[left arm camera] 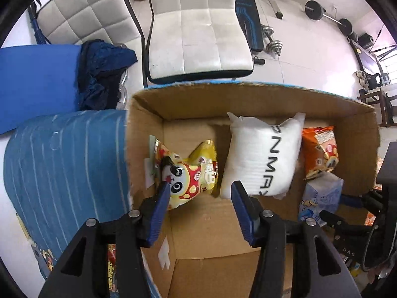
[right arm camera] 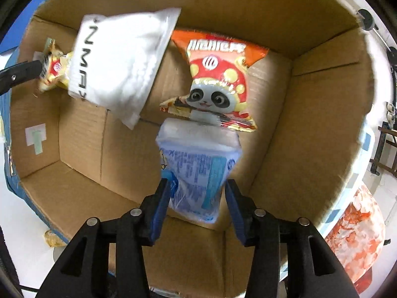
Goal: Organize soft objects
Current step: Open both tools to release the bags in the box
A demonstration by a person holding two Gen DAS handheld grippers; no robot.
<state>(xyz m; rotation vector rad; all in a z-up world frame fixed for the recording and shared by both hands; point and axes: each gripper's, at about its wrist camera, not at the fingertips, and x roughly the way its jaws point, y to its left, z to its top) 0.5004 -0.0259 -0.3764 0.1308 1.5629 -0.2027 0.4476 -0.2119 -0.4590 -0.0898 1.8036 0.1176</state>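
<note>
An open cardboard box (left arm camera: 248, 99) holds a yellow panda snack bag (left arm camera: 191, 171), a white pillow pack (left arm camera: 263, 156), an orange snack bag (left arm camera: 320, 151) and a blue tissue pack (left arm camera: 320, 196). My left gripper (left arm camera: 201, 188) is open above the box floor, its left finger touching the yellow bag. In the right wrist view my right gripper (right arm camera: 196, 188) is open around the blue tissue pack (right arm camera: 198, 168), which rests on the box floor (right arm camera: 124, 144) below the orange bag (right arm camera: 220, 79). The white pack (right arm camera: 119, 59) and the yellow bag (right arm camera: 54, 67) lie at the left.
The box stands beside a blue striped cloth (left arm camera: 67, 159). A white padded chair (left arm camera: 198, 37) and a dark blue garment (left arm camera: 101, 69) are behind it. Gym weights (left arm camera: 273, 42) lie on the floor. A red-patterned surface (right arm camera: 352, 228) is right of the box.
</note>
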